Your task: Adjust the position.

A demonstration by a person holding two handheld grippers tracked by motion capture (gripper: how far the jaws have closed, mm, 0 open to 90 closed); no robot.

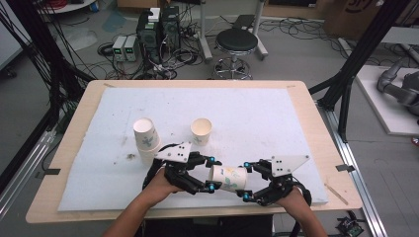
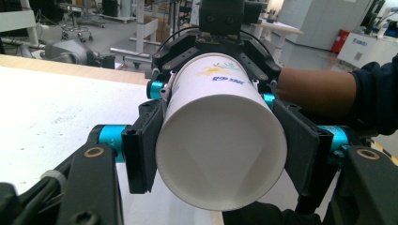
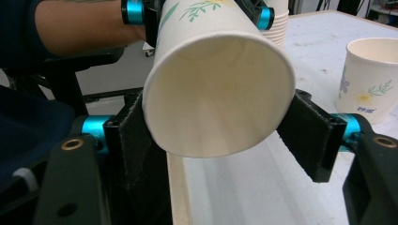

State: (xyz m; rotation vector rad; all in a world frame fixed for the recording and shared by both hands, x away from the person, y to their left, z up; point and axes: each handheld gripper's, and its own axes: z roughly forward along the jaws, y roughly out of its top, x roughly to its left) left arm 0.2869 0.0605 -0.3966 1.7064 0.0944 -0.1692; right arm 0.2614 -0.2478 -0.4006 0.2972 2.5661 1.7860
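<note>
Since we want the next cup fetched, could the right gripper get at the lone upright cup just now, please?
Probably not yet: the right gripper and the left gripper both clamp the sideways cup; the mat towards the lone upright cup looks free.

I see a matt white paper cup (image 2: 220,154) w/ printed flowers. Gripper pads (image 3: 307,136) look rough black foam, w/ glossy blue metal pins. Table (image 1: 316,123) edge is pale wood; the mat (image 1: 257,113) looks like soft white foam.

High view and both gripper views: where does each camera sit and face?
High view: above the table, looking forward and down; forearms, left gripper, right gripper.
Left gripper view: on that gripper, facing the paper cup; own jaws.
Right gripper view: likewise, from the opposite end; own jaws.
All share the paper cup.
</note>
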